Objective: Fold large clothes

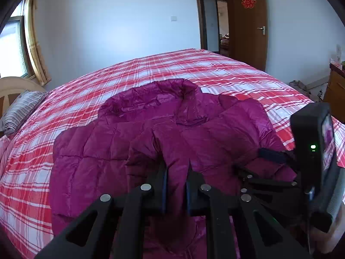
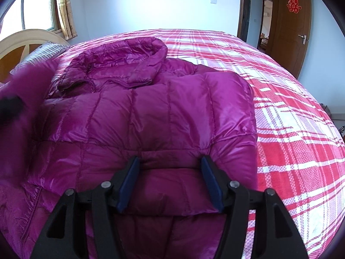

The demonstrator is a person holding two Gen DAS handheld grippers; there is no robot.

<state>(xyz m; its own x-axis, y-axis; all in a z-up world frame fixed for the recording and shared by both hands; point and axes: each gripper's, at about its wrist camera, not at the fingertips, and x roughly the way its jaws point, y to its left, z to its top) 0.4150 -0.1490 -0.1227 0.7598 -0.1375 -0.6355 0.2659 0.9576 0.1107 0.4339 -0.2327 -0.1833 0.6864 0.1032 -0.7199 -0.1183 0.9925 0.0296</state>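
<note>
The left tongs (image 1: pixel 176 168) are clamped tight on a fold of the purple down jacket (image 1: pixel 151 142), the fabric bunched up between the narrow jaws and lifted over the rest of the garment. The right tongs (image 2: pixel 170 168) stand apart, their blue pads (image 2: pixel 210 181) on either side of a puffed hem section that bulges between them; whether the pads press on it I cannot tell for sure, and the jaws look loose around it.

The jacket lies spread on the bed (image 1: pixel 226 73), quilted side up, with its hood (image 2: pixel 129 60) on the side away from both tongs. In the right wrist view a blurred purple piece (image 2: pixel 19 99) hangs over the jacket's left edge.

Beyond the jacket, the red and white plaid cover runs out on all sides. A striped pillow (image 1: pixel 21 108) sits at the headboard, left of the jacket, under the curtained window (image 2: pixel 36 6). Past the jacket to the right, a brown door (image 1: pixel 248 21) with a red paper ornament (image 1: pixel 248 0) stands open.
</note>
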